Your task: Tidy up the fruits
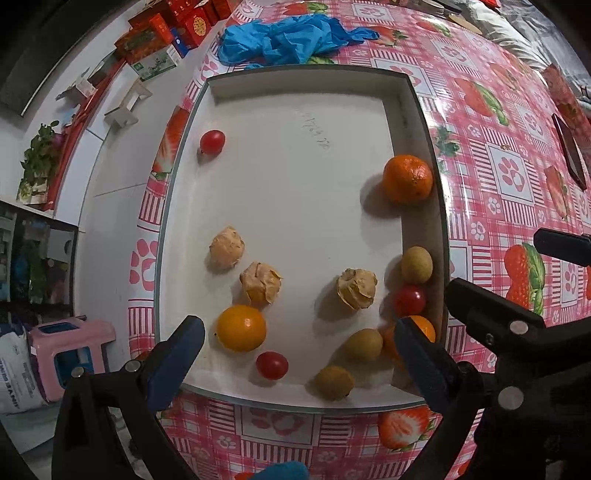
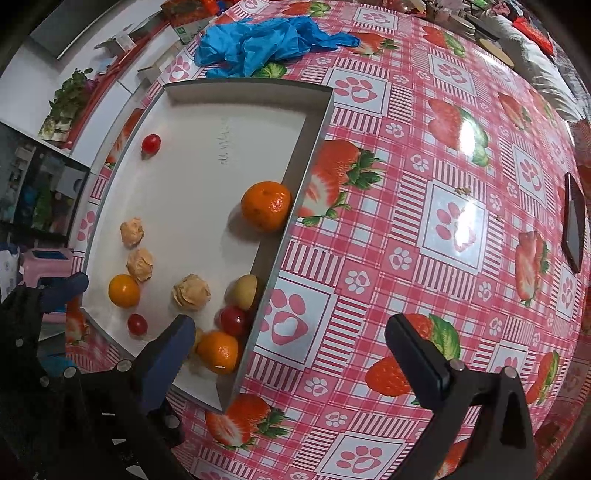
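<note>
Left gripper (image 1: 295, 354) hangs wide open, nothing held, over the near edge of the white tray (image 1: 295, 77). Right gripper (image 2: 291, 343) likewise spread wide & empty, straddling the tray's right wall, one finger inside, one over the desk (image 2: 443, 221).

Fruit all in the tray, mixed: betw. the left gripper's fingers a cherry tomato (image 1: 272, 364) & longans (image 1: 364, 345); just ahead an orange-yellow citrus (image 1: 241, 327) and three papery husk fruits (image 1: 260, 282); further ahead-right a mandarin (image 1: 407, 179) against the wall; far ahead-left a lone tomato (image 1: 212, 141).

Kinds are scattered, not grouped, so sorting looks unfinished. Next pick needs fingers closing gently on one small round fruit w/o rolling its neighbours.

Desk wears a glossy pink strawberry-print cloth; blue gloves (image 1: 291, 37) lie beyond the tray, white floor & red boxes (image 1: 177, 26) past that.
</note>
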`<state>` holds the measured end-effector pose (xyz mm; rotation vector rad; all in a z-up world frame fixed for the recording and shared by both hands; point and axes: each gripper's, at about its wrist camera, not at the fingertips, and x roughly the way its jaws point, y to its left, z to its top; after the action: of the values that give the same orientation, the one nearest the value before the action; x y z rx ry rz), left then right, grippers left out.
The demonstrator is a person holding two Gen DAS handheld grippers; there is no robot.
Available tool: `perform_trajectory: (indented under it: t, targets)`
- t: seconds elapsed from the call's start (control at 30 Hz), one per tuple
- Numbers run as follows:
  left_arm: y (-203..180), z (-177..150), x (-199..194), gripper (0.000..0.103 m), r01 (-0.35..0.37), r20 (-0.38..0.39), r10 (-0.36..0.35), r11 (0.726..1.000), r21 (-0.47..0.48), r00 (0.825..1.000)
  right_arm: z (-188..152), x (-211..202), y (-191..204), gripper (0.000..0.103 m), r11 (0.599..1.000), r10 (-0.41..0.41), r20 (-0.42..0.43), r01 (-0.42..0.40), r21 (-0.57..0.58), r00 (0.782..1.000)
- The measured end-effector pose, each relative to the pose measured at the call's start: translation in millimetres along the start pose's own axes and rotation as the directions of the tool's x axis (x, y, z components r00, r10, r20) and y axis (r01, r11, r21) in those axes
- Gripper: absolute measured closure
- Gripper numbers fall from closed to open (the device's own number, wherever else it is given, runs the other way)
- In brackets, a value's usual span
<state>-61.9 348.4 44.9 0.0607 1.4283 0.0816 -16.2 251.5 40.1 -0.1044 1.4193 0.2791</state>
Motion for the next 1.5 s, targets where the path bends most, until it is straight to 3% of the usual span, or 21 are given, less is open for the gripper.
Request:
perform_trajectory:
  t: [1.5]
  targets:
    - [0.7, -6.1, 3.5, 0.0, 0.004, -0.019, -0.004, 1.0, 0.02, 1.0, 0.7, 8.6, 8.8, 0.0, 1.0, -0.004, -0.015, 0.004, -0.007, 1.0]
